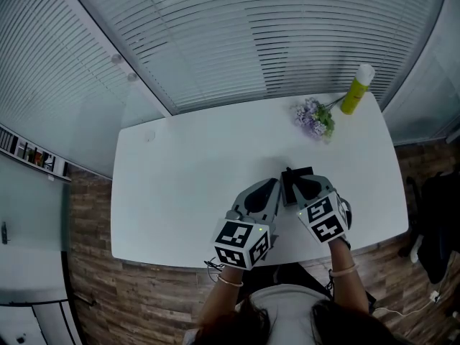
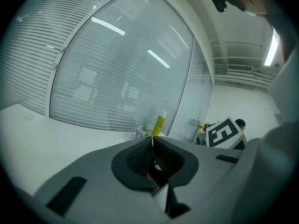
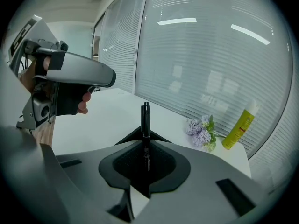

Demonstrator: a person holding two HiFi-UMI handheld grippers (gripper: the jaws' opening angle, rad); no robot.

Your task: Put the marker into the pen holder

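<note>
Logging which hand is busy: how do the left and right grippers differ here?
The right gripper is shut on the black marker, held upright; the left gripper has its jaws together, with no marker. The left gripper lies left of the pen holder, the right gripper right of it. Both are grey and hand-held.

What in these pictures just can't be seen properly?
Pen holder: head view, mostly covered by the left gripper and right gripper; its opening is hidden.
Marker: right gripper view, lower end buried between the shut jaws; head view doesn't show it.
Yellow bottle: label too small in every view.
</note>
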